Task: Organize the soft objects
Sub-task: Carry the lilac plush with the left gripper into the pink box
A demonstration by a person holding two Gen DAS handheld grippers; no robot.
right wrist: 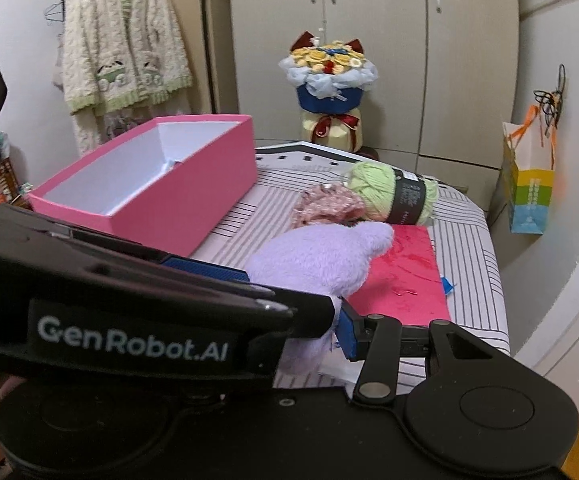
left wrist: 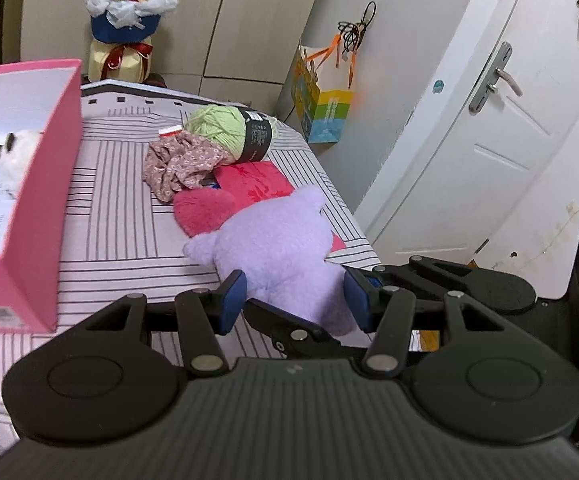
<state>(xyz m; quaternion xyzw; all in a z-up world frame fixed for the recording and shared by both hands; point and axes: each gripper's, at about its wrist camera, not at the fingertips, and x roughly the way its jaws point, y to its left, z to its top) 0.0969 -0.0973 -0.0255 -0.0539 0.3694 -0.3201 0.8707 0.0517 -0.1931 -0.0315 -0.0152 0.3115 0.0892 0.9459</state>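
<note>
A lilac plush toy (left wrist: 277,248) lies on the striped table, with a pink plush heart (left wrist: 203,210) against it. My left gripper (left wrist: 295,300) has its blue pads on both sides of the plush's near end, pressing into it. My right gripper (right wrist: 301,304) also straddles the plush (right wrist: 321,256); the left gripper's body crosses in front and hides its left finger. A floral scrunchie (left wrist: 181,164) and a green yarn ball (left wrist: 229,130) lie further back. An open pink box (right wrist: 149,188) stands on the left, with a white fluffy item (left wrist: 19,156) inside.
A pink card (right wrist: 405,276) lies under the plush. A bouquet (right wrist: 329,80) stands behind the table, a paper gift bag (right wrist: 529,184) hangs at the right. The table's right edge (left wrist: 349,208) drops off toward a white door (left wrist: 501,120).
</note>
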